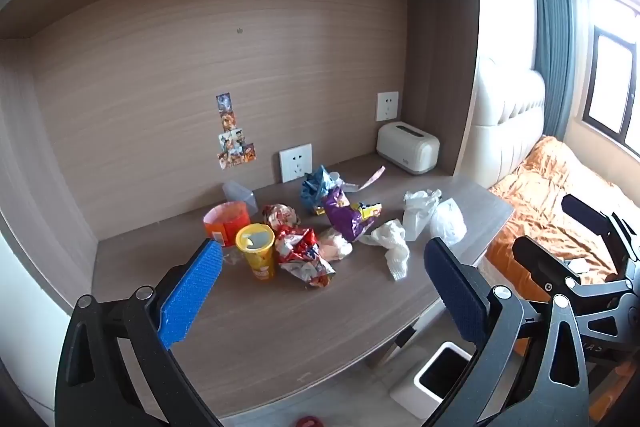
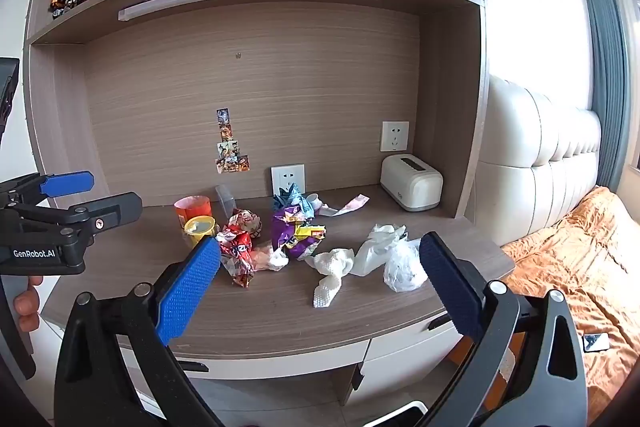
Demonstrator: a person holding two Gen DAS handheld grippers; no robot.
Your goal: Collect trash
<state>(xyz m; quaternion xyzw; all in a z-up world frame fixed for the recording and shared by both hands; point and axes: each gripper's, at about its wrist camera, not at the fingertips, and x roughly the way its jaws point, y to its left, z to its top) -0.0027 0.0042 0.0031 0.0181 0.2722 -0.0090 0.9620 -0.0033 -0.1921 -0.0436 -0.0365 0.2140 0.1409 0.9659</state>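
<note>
Trash litters the middle of the wooden desk [image 1: 248,327] in both wrist views: an orange cup [image 1: 226,223] at the left of the heap, a yellow cup [image 1: 258,255] just in front of it, a crumpled red-and-white wrapper [image 1: 304,255] beside that, a purple snack bag [image 1: 348,217] in the centre with a blue wrapper [image 1: 316,187] behind it, and — toward the right of the frame — a white paper towel [image 1: 390,247], a white tissue wad [image 1: 418,213] and a clear plastic bag [image 1: 448,219]. At the rear right of the desk stands a cream toaster [image 1: 408,147], below a wall socket [image 1: 387,106]. A white bin [image 1: 434,383] with a dark opening sits on the floor at the lower right of the left wrist view, just off the desk's front edge. The left gripper [image 1: 324,287] hovers short of the heap with its blue-padded jaws spread wide and nothing between them; it also shows at the left edge of the right wrist view. The right gripper [image 2: 320,287] likewise has its jaws wide apart and empty — held in front of the desk edge, clear of the litter. An orange blanket [image 2: 572,267] covers the bed at the right of the frame.
</note>
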